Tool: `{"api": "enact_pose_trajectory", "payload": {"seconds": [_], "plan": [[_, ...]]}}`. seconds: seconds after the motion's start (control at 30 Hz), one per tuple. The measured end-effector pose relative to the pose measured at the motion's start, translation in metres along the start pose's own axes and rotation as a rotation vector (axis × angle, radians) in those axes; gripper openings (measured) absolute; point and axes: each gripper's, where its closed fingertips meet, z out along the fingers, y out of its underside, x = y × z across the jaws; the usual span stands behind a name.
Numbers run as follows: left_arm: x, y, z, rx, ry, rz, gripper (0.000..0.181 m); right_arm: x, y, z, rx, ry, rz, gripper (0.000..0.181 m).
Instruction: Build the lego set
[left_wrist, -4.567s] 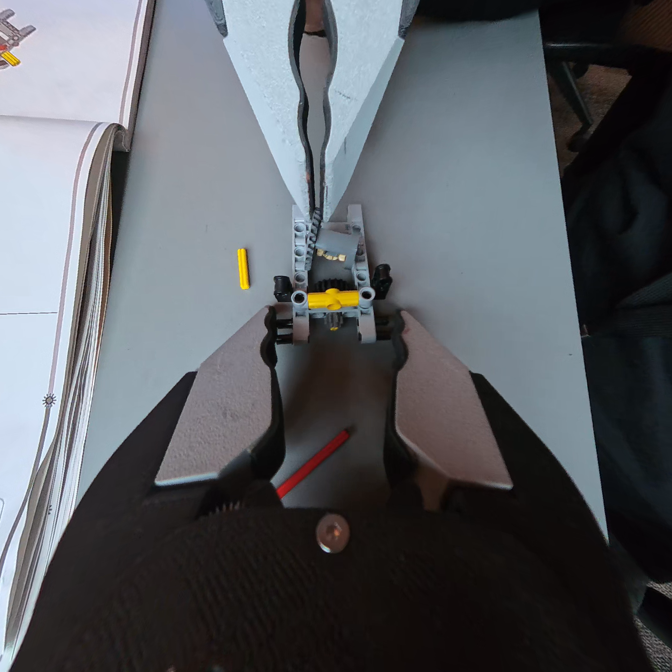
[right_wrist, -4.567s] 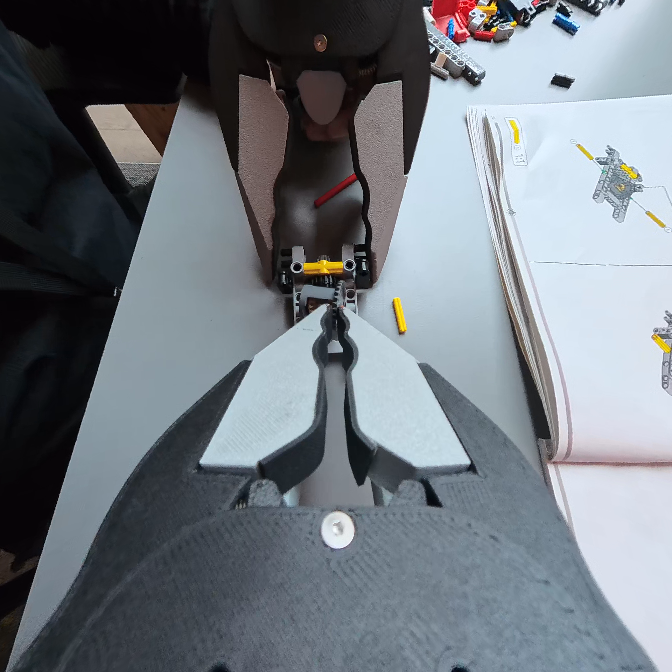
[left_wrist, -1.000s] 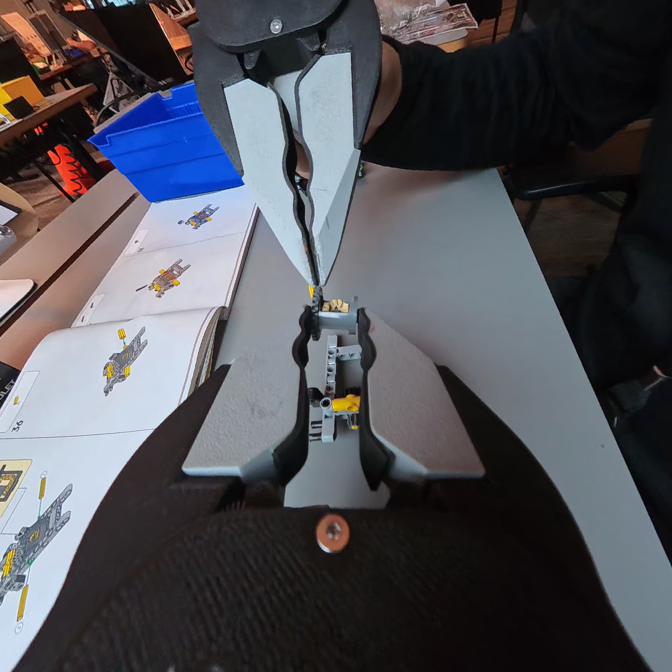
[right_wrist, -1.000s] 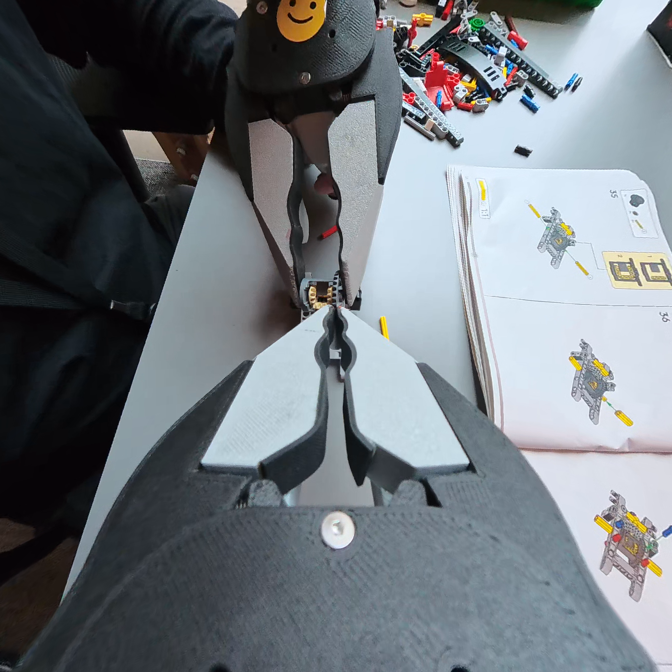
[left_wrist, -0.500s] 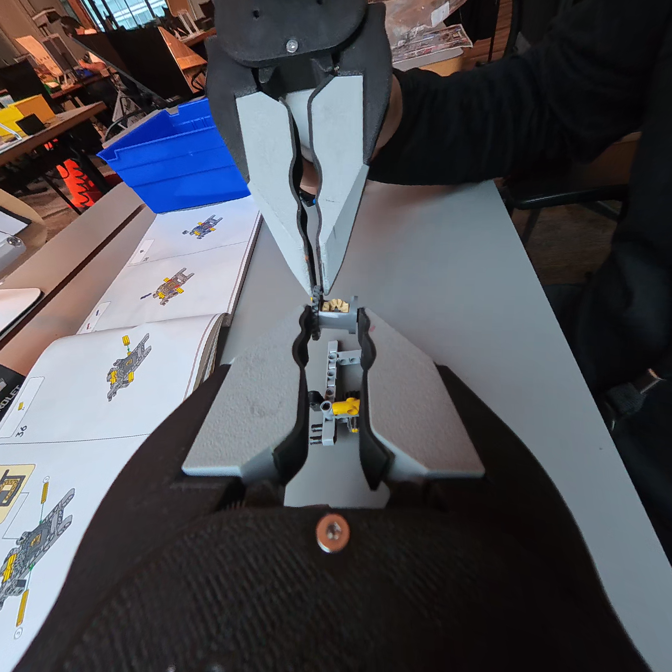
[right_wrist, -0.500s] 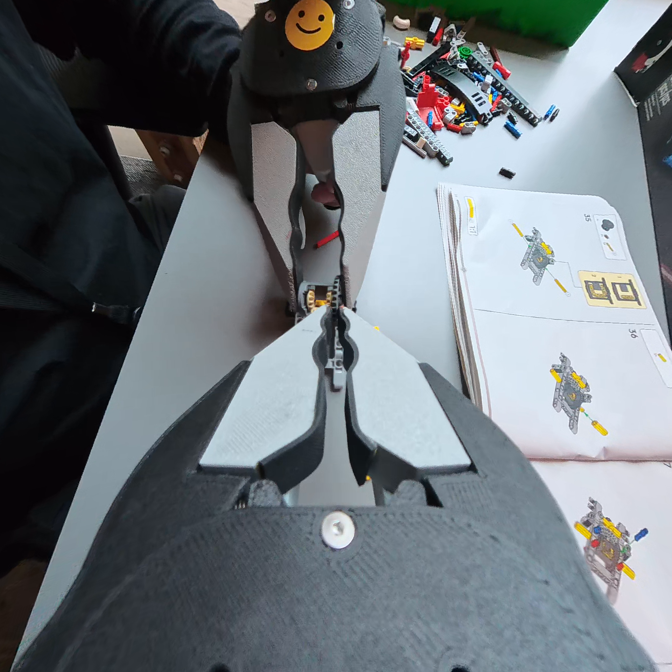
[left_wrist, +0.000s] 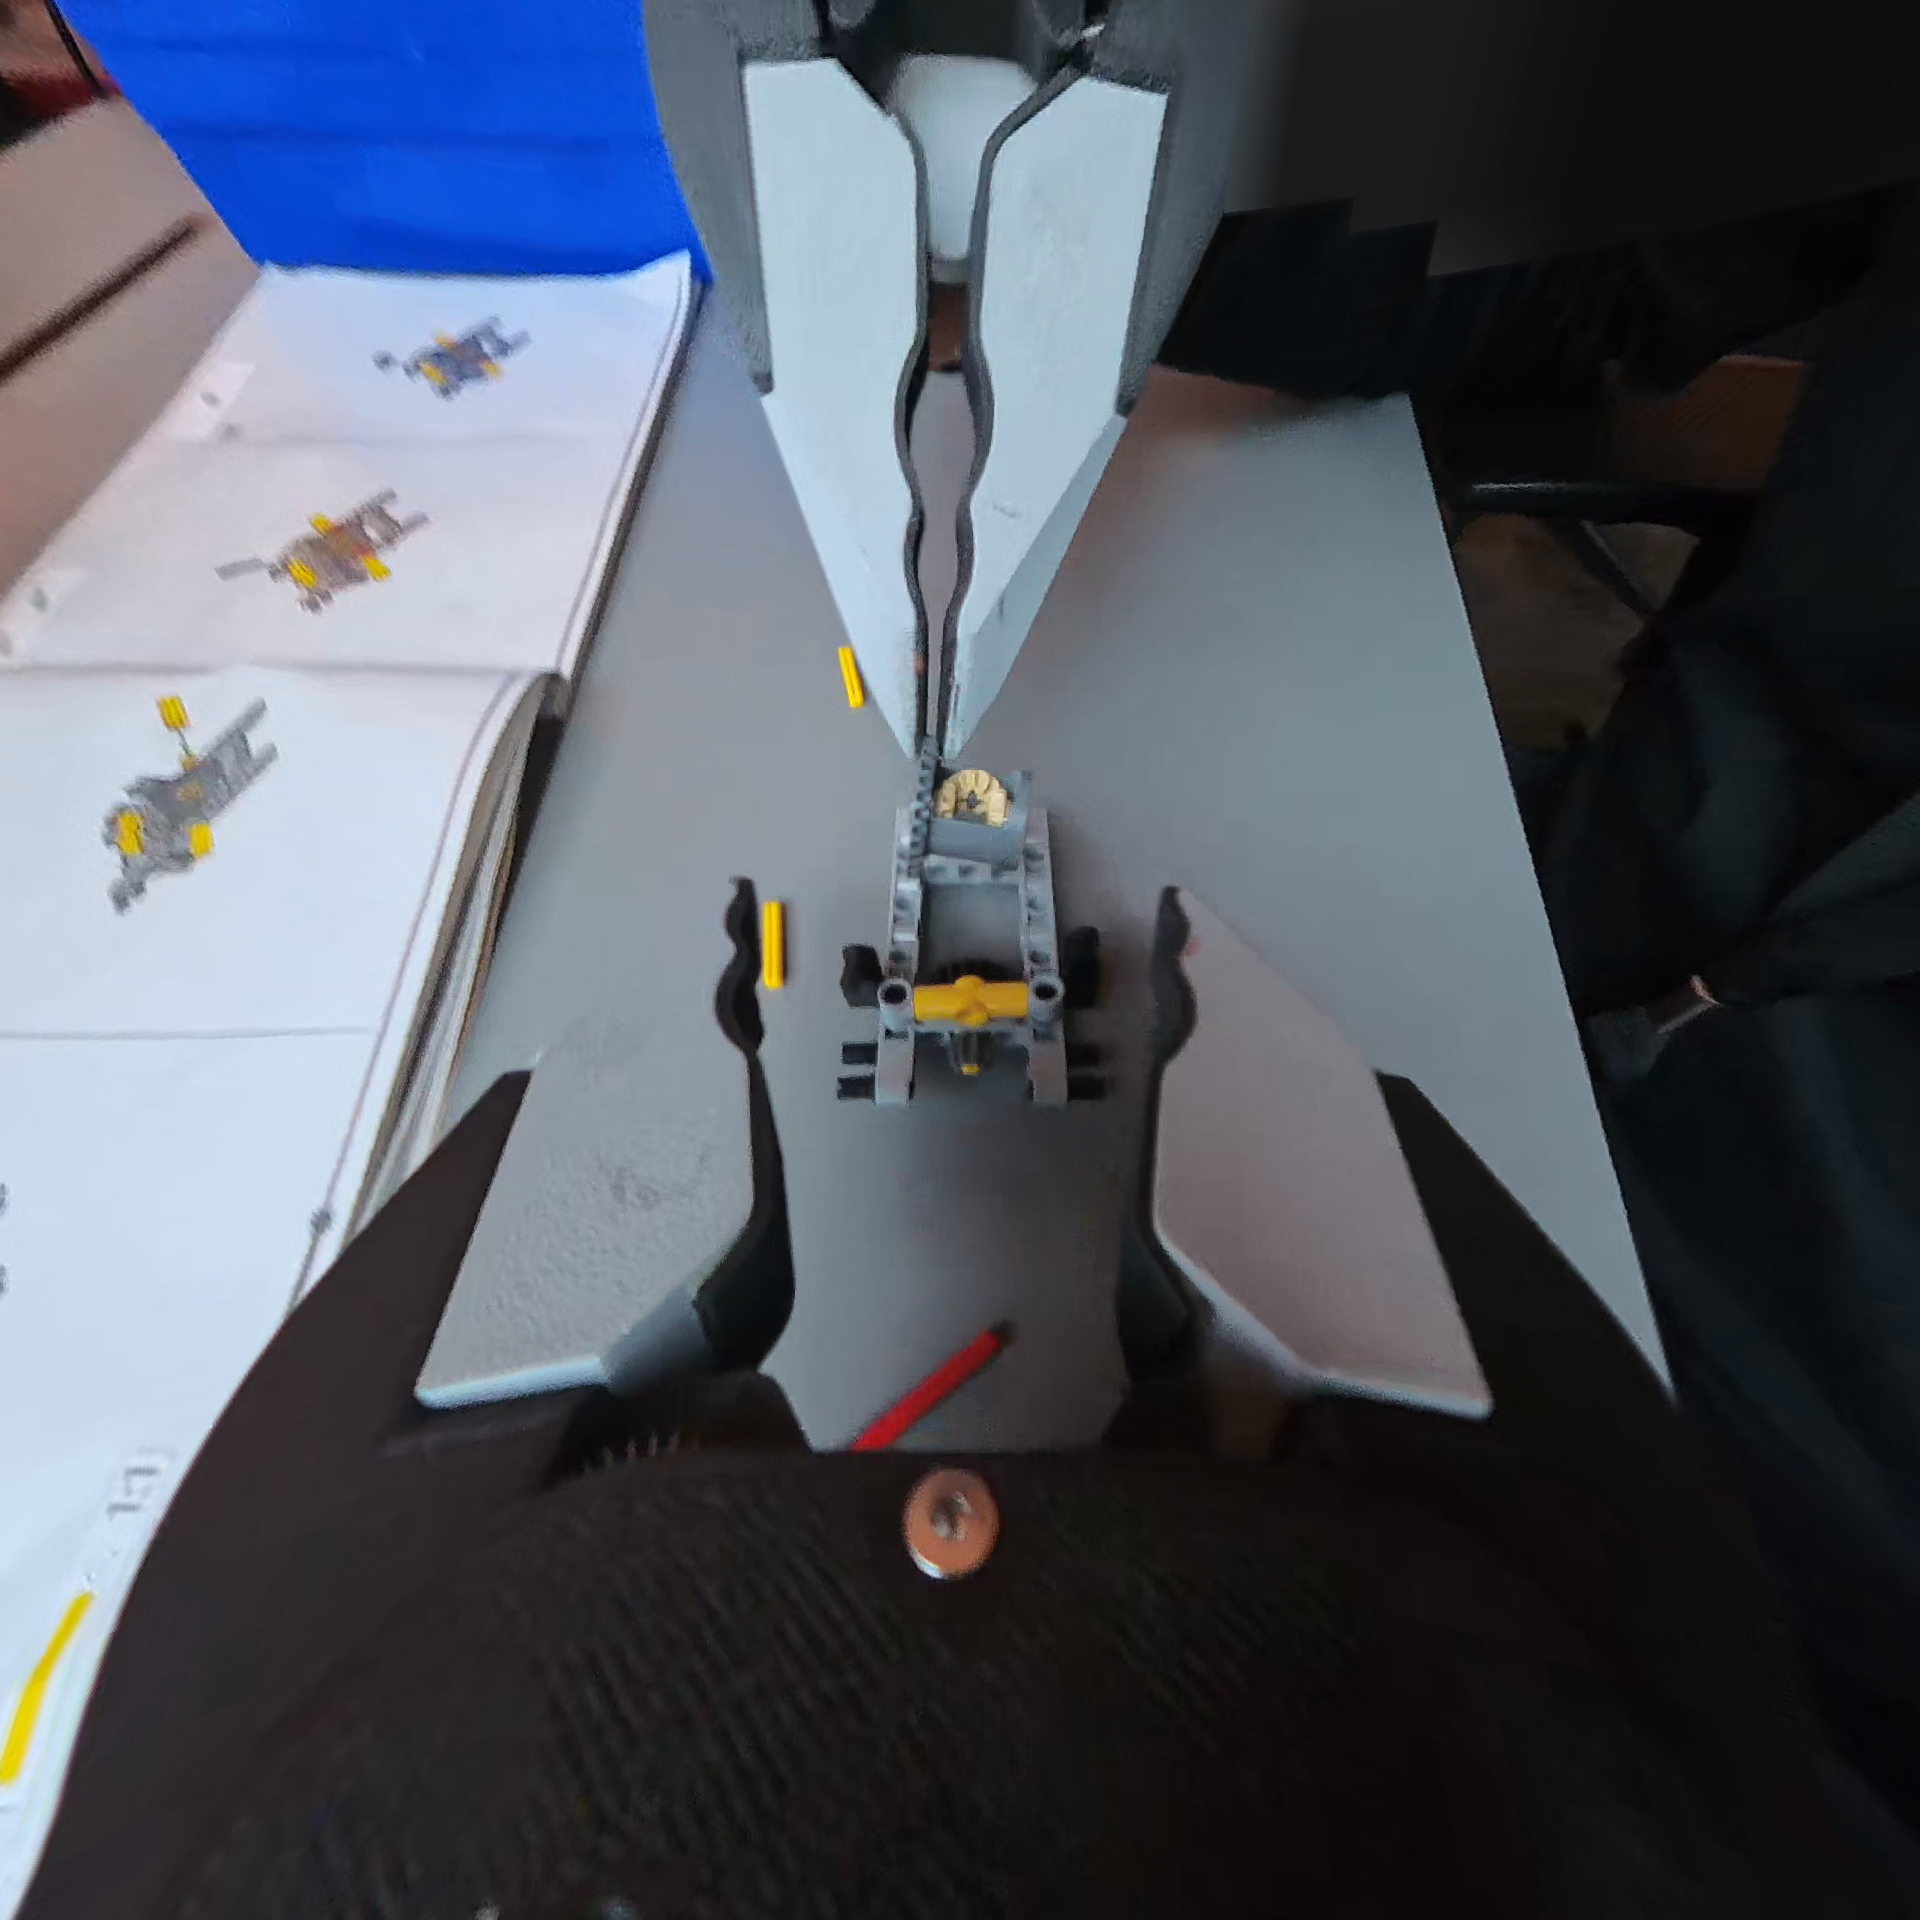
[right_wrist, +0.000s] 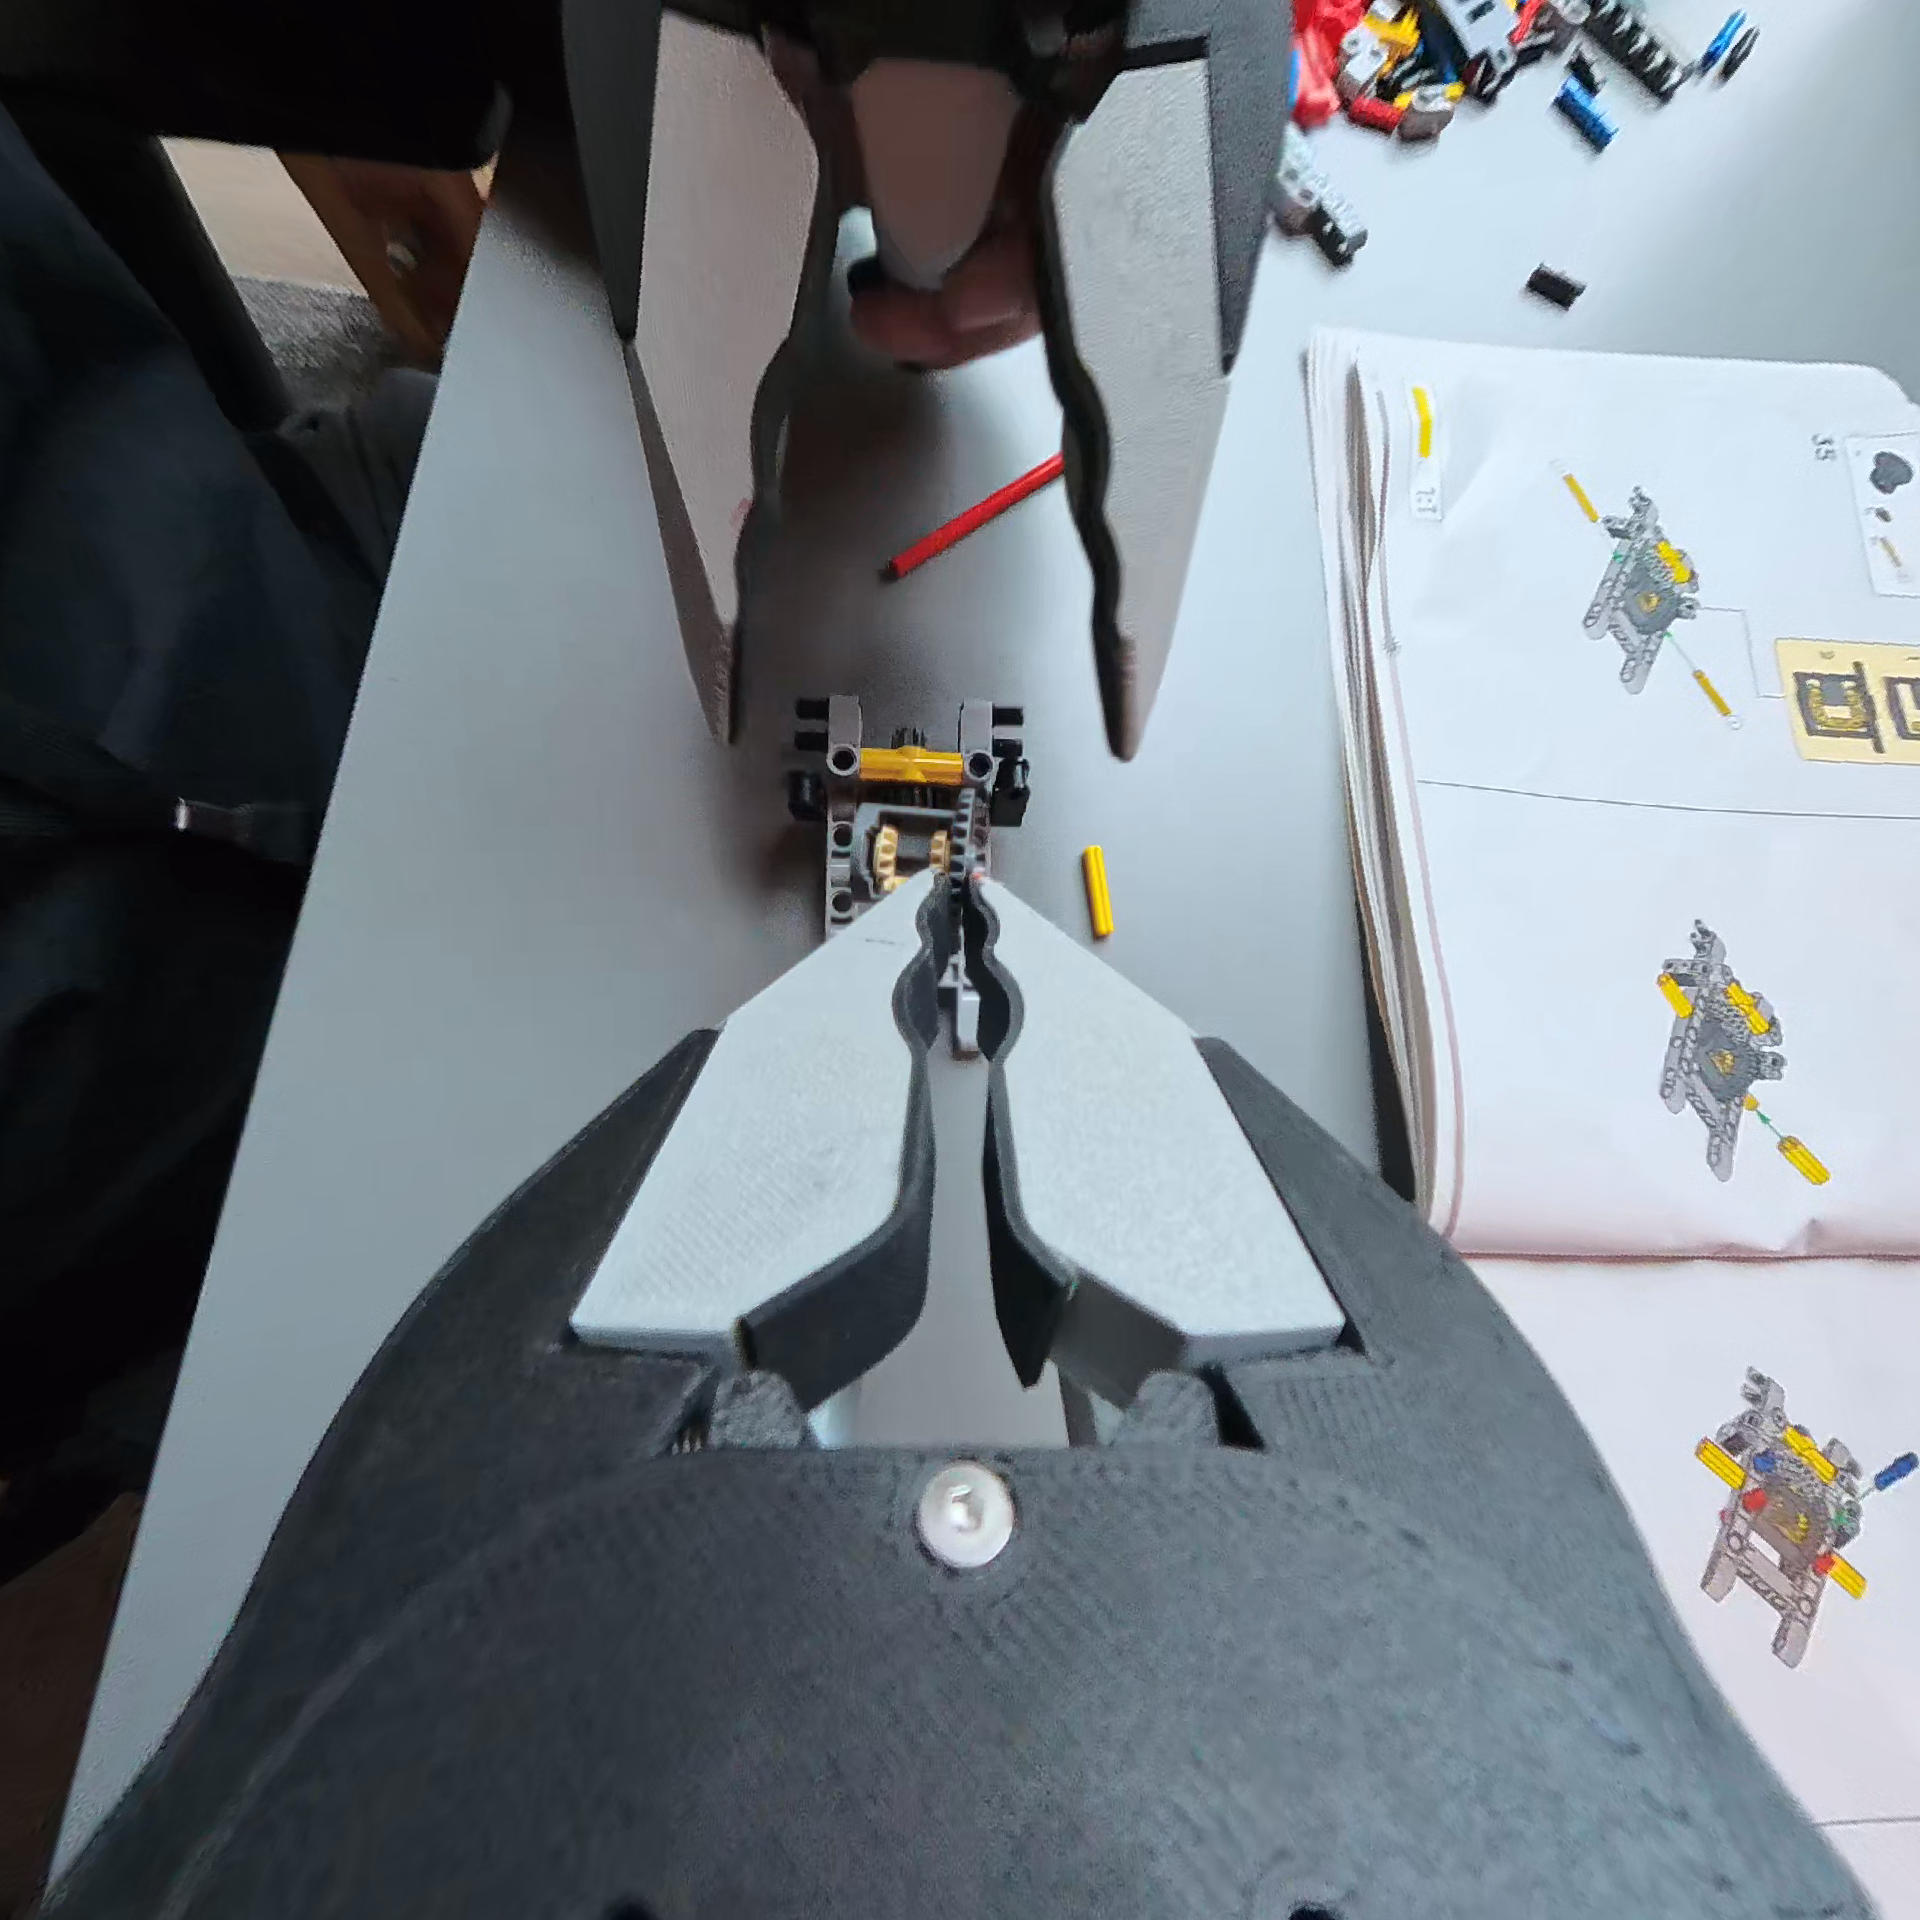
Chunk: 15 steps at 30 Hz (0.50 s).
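The grey lego assembly (left_wrist: 971, 935) with a yellow cross piece and a tan gear lies flat on the grey table (left_wrist: 1247, 727). My left gripper (left_wrist: 956, 935) is open, its fingers wide on either side of the assembly's near end and not touching it. My right gripper (right_wrist: 961, 883) faces it from the other end, shut on the dark gear at the assembly's (right_wrist: 909, 790) far edge. The right gripper also shows in the left wrist view (left_wrist: 935, 743), and the left gripper in the right wrist view (right_wrist: 923, 727).
A short yellow axle (left_wrist: 771, 943) lies left of the assembly, another (left_wrist: 850, 675) beside the right gripper. A red axle (left_wrist: 935, 1387) lies under my left gripper. The open manual (right_wrist: 1610, 883) lies alongside, with loose parts (right_wrist: 1455, 52) and a blue bin (left_wrist: 364, 125) beyond. Less than 4 cm separates the two grippers' tips.
The assembly, held up between both grippers half a second ago, now lies on the table. My left gripper has let go of it, opened wide and drawn back. The right stays shut on it.
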Motion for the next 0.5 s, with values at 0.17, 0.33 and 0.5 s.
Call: {"api": "enact_pose_trajectory", "payload": {"seconds": [0.17,0.33,0.5], "plan": [[0.003,0.015,0.001,-0.054,0.044,-0.041,0.079,-0.004,0.007,0.015,-0.051,-0.026,-0.026,0.0],[0.003,0.022,0.007,-0.115,0.046,-0.017,0.077,-0.005,0.009,0.021,-0.065,-0.046,-0.021,0.0],[0.004,0.029,0.012,-0.162,0.051,-0.012,0.073,-0.003,0.01,0.024,-0.077,-0.047,-0.02,0.0]]}}
